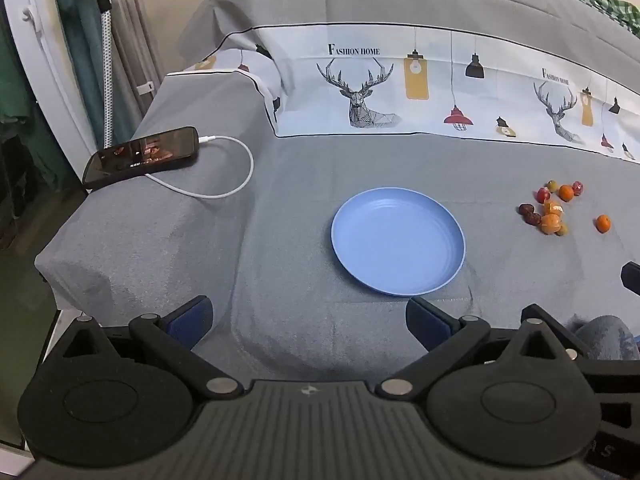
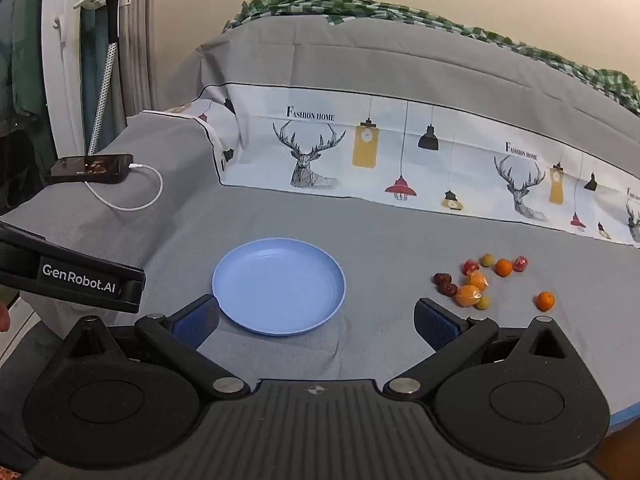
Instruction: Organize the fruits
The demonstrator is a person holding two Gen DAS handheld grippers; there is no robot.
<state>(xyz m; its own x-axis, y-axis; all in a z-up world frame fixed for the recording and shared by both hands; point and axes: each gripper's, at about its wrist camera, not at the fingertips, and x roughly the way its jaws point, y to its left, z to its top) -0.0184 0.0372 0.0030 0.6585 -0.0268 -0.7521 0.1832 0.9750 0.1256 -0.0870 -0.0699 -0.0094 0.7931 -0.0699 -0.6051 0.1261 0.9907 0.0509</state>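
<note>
On the bed [image 2: 360, 232], covered by a grey sheet with a deer-and-lamp printed band, lies everything the task concerns. Largest is the blue plate [image 2: 224, 280], empty, shallow and rigid; it looks like light plastic and should stay put only if fruit is set down gently on the soft bedding. To its right, well apart from it, sits the fruit cluster [image 2: 480, 280]: small oranges, two wrapped in crinkly film, dark red dates, reddish and greenish round fruits. One lone orange [image 2: 545, 301] lies apart to the right. All appear light, round and prone to roll; the film may be slippery, the dates soft. Judgement: grip each across its widest middle, lightly. The left tool [image 1: 308, 322] and right tool [image 2: 316, 318] both stand with jaws wide apart, holding nothing, short of the plate. A charging phone [image 1: 140, 158] rests far left.
</note>
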